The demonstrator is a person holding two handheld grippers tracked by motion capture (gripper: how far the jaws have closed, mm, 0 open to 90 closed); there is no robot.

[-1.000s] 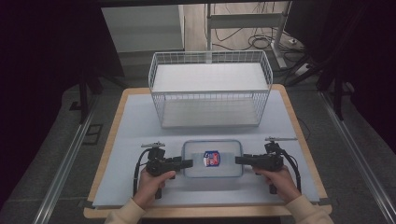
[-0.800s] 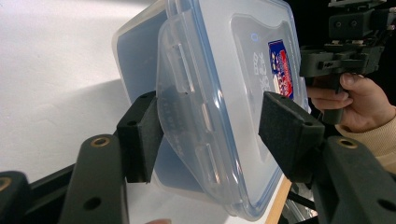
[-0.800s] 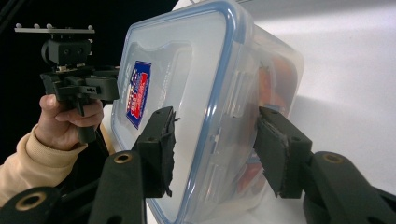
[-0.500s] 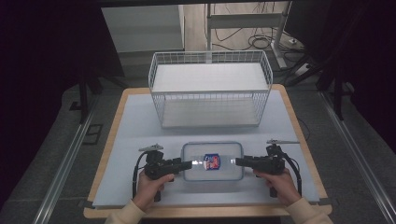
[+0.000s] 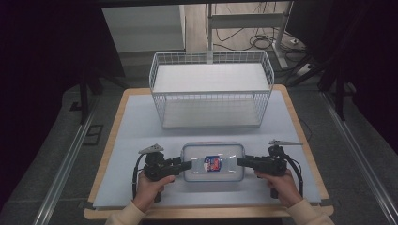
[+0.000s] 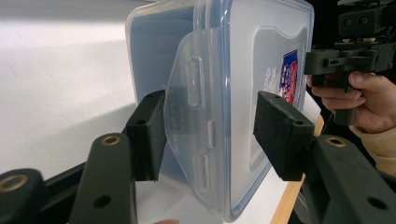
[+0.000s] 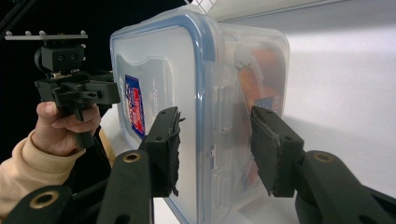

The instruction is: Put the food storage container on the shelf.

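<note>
We've got one clear box (image 5: 213,162) with a blue-rimmed lid sitting on the bench (image 5: 131,136), toward the near edge. Using the box as our landmark: behind it stands one white wire basket (image 5: 211,89), well apart from it. Past the basket, off the bench, there's a tangle of cables (image 5: 253,40) on the floor. Nothing sits between the box and either hand, so both short ends are free to get at.

Left tongs (image 5: 185,165) are at the box's left end. In the left gripper view (image 6: 210,135) the jaws have just been closing and now straddle that end, one pad on the lid's clip flap and the other against the lid face, so we'd call it clamped on the box, with the jaws only as narrow as the box lets them go.

Right tongs (image 5: 240,162) are at the box's right end. In the right gripper view (image 7: 215,149) the jaws sit about half open with the end of the box and its clip between them. We see a sliver of gap at each pad, so they aren't pressing on it.

Count: one box, one basket, two tongs, two hands.
</note>
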